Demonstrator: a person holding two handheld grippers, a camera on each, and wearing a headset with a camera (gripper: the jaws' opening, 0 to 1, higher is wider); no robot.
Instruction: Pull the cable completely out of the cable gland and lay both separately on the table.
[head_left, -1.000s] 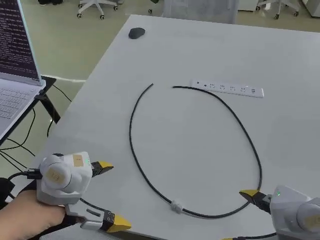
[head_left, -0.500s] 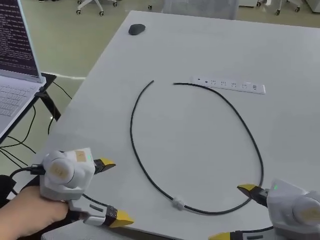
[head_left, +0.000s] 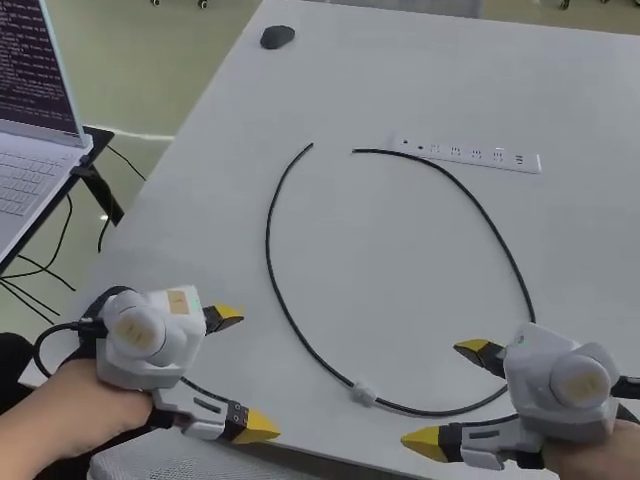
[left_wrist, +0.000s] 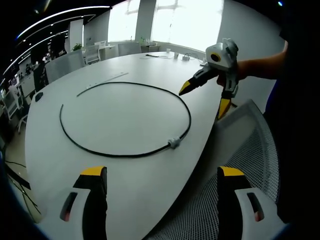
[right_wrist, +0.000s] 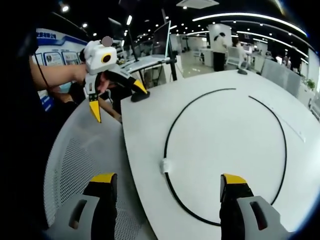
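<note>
A long black cable (head_left: 268, 255) lies in a wide open loop on the white table (head_left: 380, 250). A small pale cable gland (head_left: 363, 393) sits on it at the loop's near side, close to the table's front edge. My left gripper (head_left: 240, 373) hovers open at the front left, a hand's width left of the gland. My right gripper (head_left: 445, 394) stands open just right of the gland, holding nothing. The left gripper view has the gland (left_wrist: 173, 143) ahead of the open left gripper (left_wrist: 161, 172) and the right gripper (left_wrist: 201, 102) beyond. In the right gripper view the gland (right_wrist: 165, 165) lies between the open jaws.
A white power strip (head_left: 470, 158) lies at the loop's far right, a dark mouse (head_left: 277, 37) near the far edge. A laptop (head_left: 25, 120) stands on a side stand to the left with wires under it. A mesh chair (right_wrist: 75, 165) is at the table's front edge.
The head camera has tilted down. My right gripper has come further up into view beside the gland; the left one has shifted slightly right. The cable and gland lie as before.
</note>
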